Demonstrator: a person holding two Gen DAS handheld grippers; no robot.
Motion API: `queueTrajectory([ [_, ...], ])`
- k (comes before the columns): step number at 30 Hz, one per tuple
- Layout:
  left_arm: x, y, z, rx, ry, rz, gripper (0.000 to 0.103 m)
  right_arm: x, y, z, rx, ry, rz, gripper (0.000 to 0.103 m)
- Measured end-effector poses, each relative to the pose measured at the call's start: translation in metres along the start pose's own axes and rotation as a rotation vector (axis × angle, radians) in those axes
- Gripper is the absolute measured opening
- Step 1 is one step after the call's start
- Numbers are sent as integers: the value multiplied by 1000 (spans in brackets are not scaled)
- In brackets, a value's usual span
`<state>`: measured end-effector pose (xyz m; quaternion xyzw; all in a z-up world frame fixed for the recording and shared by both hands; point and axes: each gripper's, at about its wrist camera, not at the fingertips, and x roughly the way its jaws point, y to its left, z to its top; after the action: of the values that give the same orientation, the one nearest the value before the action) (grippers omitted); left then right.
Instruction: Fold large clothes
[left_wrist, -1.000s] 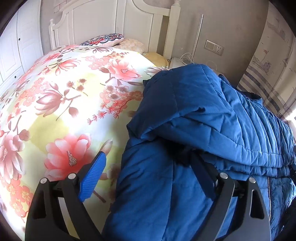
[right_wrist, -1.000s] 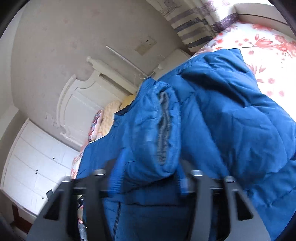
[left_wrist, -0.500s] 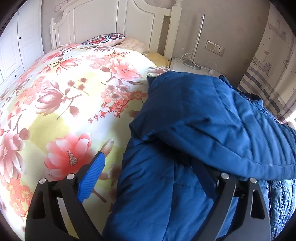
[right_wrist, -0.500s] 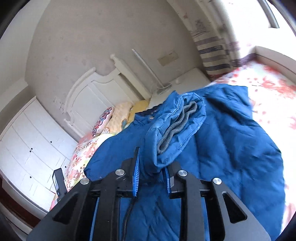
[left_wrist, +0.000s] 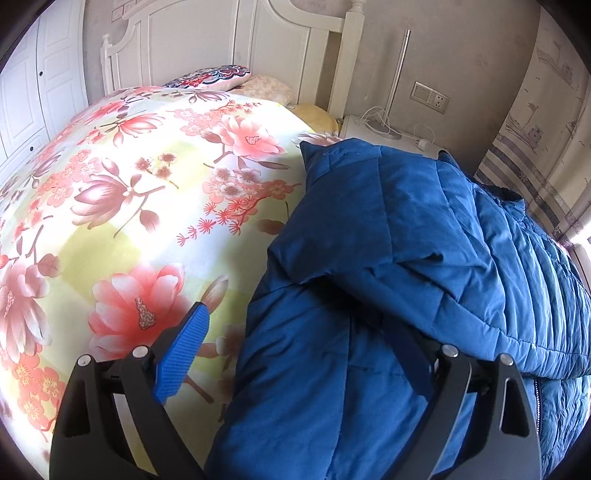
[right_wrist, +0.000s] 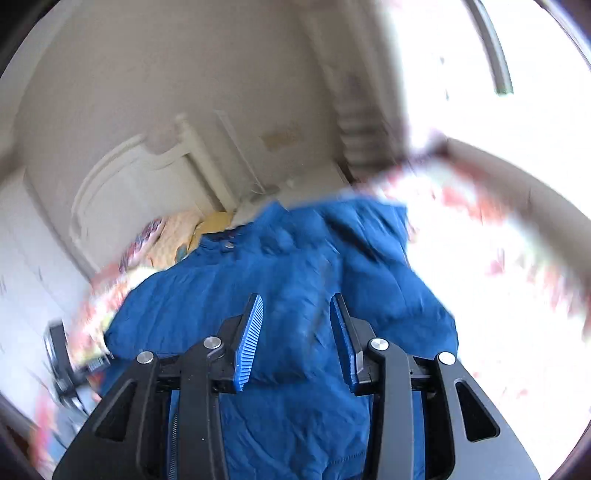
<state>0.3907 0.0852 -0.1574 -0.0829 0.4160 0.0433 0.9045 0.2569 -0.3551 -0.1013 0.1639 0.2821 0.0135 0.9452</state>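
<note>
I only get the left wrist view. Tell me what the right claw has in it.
Observer: Nothing. The right claw has no cloth between its jaws, and they are opening.
Operator: Say where it stands relative to the jacket.
Observer: It points down at the blue jacket and, as far as the blurred picture shows, it is clear of the cloth.
Operator: Report what lies past the jacket's far edge.
Observer: The floral bedspread carries on beyond it, toward the bright window.
</note>
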Motion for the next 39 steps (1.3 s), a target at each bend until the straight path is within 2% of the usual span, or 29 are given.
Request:
queueTrajectory([
  [3,-1,0,0,-3,-6,-2,94,16,38,4,-187,12,-35,37],
  [5,-3,2,0,-7,-18,-7,94,37,55,6,-265,47,-59,37],
  [7,-6,3,-1,-12,-32,-14,94,65,67,5,-344,104,-76,37],
  [10,-24,-3,-5,67,-54,60,87,96,62,-7,-403,227,-156,37],
  [12,-54,3,-4,39,-130,56,86,96,51,-15,-394,224,-131,37],
  [14,-93,13,4,-38,-259,38,87,94,41,-18,-365,219,-99,37],
  [15,-101,15,8,-54,-286,27,87,93,37,-17,-343,221,-88,37],
  [17,-119,10,24,-68,-337,-43,90,95,31,-15,-304,222,-71,37],
  [19,-118,-8,38,-18,-334,-67,90,95,29,-14,-286,214,-66,37],
  [21,-99,-39,53,76,-293,-83,91,93,28,-14,-282,211,-66,37],
  [24,-51,-71,64,140,-171,-121,91,96,29,-14,-279,211,-66,37],
  [28,29,-80,46,156,35,-104,93,95,27,-12,-261,209,-60,37],
  [29,35,-82,39,181,18,-102,99,95,26,-12,-256,208,-60,37],
  [31,33,-86,37,216,7,-83,99,94,24,-12,-247,206,-57,37],
  [32,25,-86,42,209,10,-93,98,94,23,-11,-245,206,-56,37],
  [34,4,-81,57,163,-52,-160,98,95,23,-11,-249,206,-58,37],
  [35,-2,-81,66,158,-82,-162,99,95,23,-11,-253,205,-63,37],
  [37,-2,-90,82,174,-117,-145,99,95,25,-12,-265,202,-74,37],
  [39,20,-102,98,195,-79,-96,99,95,26,-13,-268,201,-77,37],
])
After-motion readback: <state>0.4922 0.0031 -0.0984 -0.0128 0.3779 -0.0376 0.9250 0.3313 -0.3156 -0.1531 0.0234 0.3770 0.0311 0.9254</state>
